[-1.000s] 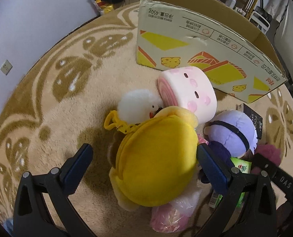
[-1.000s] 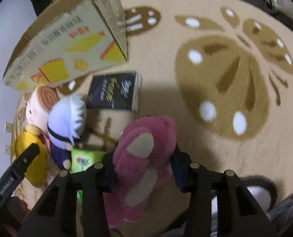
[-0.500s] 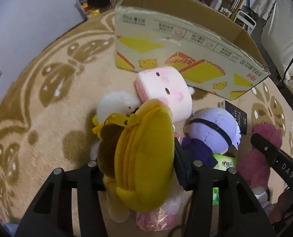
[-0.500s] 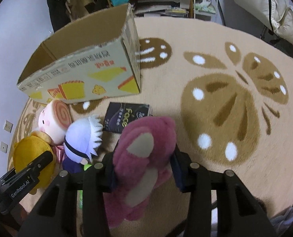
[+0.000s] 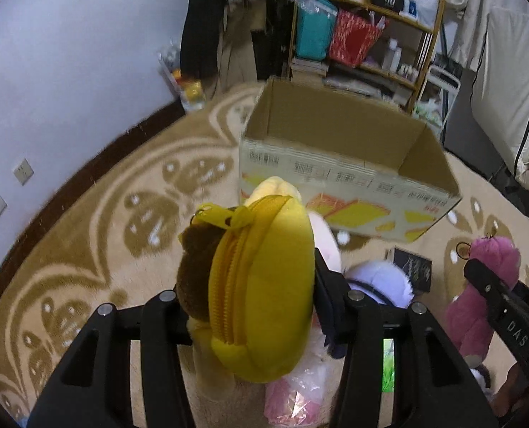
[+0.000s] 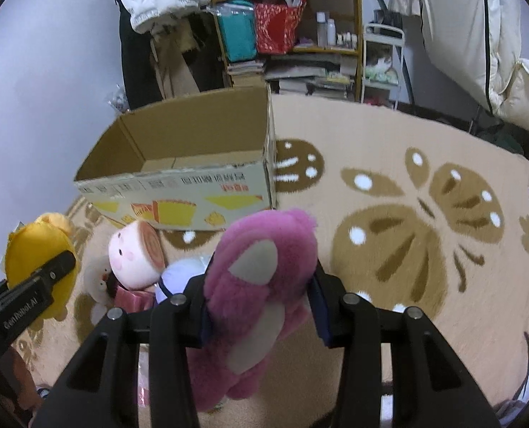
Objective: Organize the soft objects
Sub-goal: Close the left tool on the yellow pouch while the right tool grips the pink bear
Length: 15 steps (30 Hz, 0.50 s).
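My left gripper (image 5: 253,306) is shut on a yellow plush (image 5: 268,285) with a zipper and a brown part, held above the rug; it also shows in the right wrist view (image 6: 39,260). My right gripper (image 6: 261,306) is shut on a pink plush bear (image 6: 264,278), lifted off the rug; the bear also shows in the left wrist view (image 5: 485,285). An open cardboard box (image 5: 339,164) stands ahead, seemingly empty (image 6: 193,164). A pink roll plush (image 6: 136,253), a purple-haired doll (image 5: 382,281) and a white plush (image 6: 98,281) lie on the rug.
A patterned beige rug (image 6: 407,214) covers the floor. A black packet (image 5: 412,267), a green packet (image 5: 389,363) and a pink bag (image 5: 293,403) lie among the toys. Shelves (image 6: 293,18) and hanging clothes stand behind the box. A wall (image 5: 68,71) is at left.
My left gripper closed on the yellow plush and lifted it. Both grippers rose and tilted up toward the box, whose inside has come into view.
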Available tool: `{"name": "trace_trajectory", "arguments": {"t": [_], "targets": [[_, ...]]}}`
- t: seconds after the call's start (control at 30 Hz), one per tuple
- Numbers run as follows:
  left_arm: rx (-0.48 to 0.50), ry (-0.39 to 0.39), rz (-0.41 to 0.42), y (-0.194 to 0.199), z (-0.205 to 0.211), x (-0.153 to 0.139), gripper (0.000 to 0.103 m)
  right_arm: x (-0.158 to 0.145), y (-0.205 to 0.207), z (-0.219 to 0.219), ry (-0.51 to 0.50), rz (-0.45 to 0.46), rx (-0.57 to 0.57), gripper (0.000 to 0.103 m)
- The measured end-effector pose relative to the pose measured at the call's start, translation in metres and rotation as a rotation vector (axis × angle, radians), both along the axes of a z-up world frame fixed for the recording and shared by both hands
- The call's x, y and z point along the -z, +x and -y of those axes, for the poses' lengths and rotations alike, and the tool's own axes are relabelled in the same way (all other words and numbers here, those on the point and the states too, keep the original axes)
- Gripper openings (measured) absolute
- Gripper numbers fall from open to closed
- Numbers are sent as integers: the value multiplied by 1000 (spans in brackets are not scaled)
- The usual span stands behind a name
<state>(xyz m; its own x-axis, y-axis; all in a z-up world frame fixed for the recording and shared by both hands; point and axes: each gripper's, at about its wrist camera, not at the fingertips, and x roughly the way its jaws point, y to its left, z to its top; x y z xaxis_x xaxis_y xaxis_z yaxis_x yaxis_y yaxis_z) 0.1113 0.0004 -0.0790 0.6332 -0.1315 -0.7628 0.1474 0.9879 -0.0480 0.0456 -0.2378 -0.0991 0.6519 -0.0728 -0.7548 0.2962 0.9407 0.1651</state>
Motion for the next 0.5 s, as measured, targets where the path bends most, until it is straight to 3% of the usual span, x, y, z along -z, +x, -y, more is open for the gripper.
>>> {"name": "trace_trajectory", "arguments": {"t": [0.23, 0.5], "targets": [[-13, 24, 119, -2, 0, -27, 49, -17, -3, 0, 20, 66, -14, 46], [-10, 87, 252, 1, 8, -53, 49, -31, 7, -10, -27, 110, -48, 46]]}}
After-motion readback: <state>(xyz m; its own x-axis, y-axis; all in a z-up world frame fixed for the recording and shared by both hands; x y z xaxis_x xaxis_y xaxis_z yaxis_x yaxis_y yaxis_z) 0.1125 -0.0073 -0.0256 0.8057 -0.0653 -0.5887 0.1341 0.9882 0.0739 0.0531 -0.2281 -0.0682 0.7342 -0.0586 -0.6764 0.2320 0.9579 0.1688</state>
